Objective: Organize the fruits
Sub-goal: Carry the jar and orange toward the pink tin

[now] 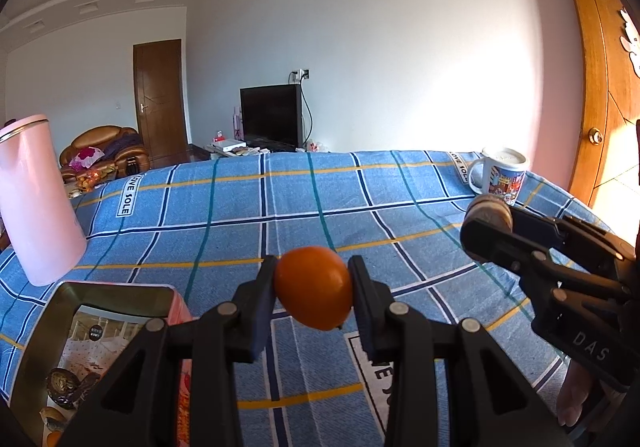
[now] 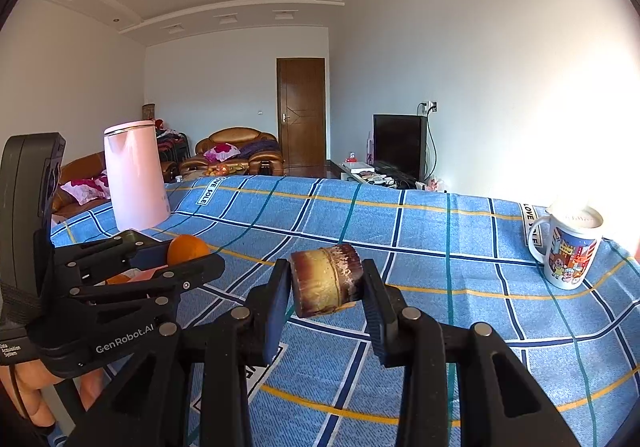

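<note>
- While both grippers are loaded, the left gripper (image 1: 313,289) is clenched on an orange (image 1: 313,288), held between its two fingers above the blue checked surface (image 1: 360,207)
- Right gripper (image 2: 326,287): fingers clamped on a short brown cylindrical piece (image 2: 326,279), possibly a cut section of cane; what it is cannot be told for sure. It hangs clear above the cloth
- Destination, by judgement: the open tin box (image 1: 100,293) at the near left, just beside the left gripper. It already holds dark, nut-like items and something orange low in the left wrist view
- Step in hand, by judgement: carry the orange over the box opening and let go low, so the round fruit cannot roll off the cloth
- Recommended: bring one gripper in at a time. The two stand side by side, and the box opening looks narrow for both at once
- Keep the grip on the cylinder square; its flat ends sit against the pads, and a tilt could let it slip
- Obstacles: a pink kettle (image 2: 136,175) stands just behind the box; a picture mug (image 2: 570,247) stands near the far right edge, well apart from the box
- Open room: the middle of the surface is bare cloth, giving free passage between the grippers and the far edge
- Edge caution: the cloth falls away at the right, beside the mug; keep the right gripper inboard
</note>
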